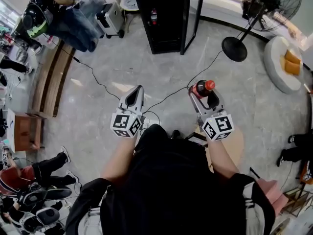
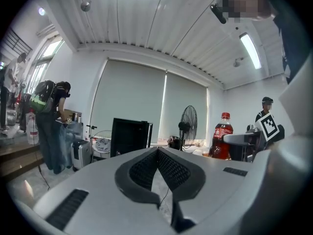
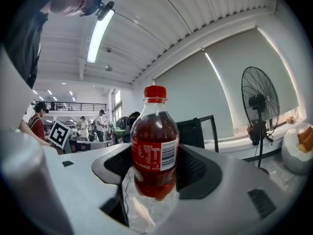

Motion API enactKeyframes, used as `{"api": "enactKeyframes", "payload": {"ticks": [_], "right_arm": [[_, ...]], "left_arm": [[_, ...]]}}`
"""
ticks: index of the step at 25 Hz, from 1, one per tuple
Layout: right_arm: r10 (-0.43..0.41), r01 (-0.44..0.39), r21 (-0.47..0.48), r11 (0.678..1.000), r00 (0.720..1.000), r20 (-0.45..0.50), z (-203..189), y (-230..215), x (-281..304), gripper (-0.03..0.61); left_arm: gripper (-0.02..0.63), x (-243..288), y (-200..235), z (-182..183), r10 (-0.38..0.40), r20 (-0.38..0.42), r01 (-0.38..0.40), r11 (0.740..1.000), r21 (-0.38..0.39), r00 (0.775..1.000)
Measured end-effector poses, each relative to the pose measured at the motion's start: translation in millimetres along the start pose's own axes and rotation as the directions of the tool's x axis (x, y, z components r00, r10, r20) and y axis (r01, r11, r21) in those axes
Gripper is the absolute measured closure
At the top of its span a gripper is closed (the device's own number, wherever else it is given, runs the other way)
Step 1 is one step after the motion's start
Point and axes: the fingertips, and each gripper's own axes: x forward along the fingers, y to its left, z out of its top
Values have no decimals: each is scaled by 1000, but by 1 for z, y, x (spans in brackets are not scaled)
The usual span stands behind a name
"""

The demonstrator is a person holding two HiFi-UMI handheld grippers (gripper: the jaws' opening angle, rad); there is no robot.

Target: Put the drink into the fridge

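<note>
The drink is a cola bottle (image 1: 202, 87) with a red cap and a red label. My right gripper (image 1: 202, 94) is shut on it and holds it upright above the floor. In the right gripper view the bottle (image 3: 154, 146) stands between the dark pads (image 3: 195, 170). My left gripper (image 1: 137, 91) is held level beside it, shut with nothing in it; its pads (image 2: 171, 168) meet at the tip. The black fridge (image 1: 164, 16) stands on the floor well ahead with its door open, a small bottle on a shelf inside. It also shows as a dark box (image 2: 128, 136) in the left gripper view.
A standing fan (image 1: 266, 4) is at the far right, next to a white seat with orange cushions (image 1: 286, 62). A black cable (image 1: 98, 82) runs across the grey floor towards the fridge. A wooden bench (image 1: 51, 80) and several people are on the left.
</note>
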Motion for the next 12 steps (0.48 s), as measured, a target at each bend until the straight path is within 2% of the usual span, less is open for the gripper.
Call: {"api": "enactKeyframes", "payload": {"ticks": [7, 12], "right_arm": [[18, -18, 46, 999, 1000, -2, -2, -8, 40, 276], [22, -21, 42, 999, 1000, -12, -2, -46, 77, 276]], "left_arm": [[598, 32, 23, -13, 2, -25, -2, 1000, -26, 1000], [598, 89, 38, -12, 3, -2, -3, 999, -34, 1000]]}}
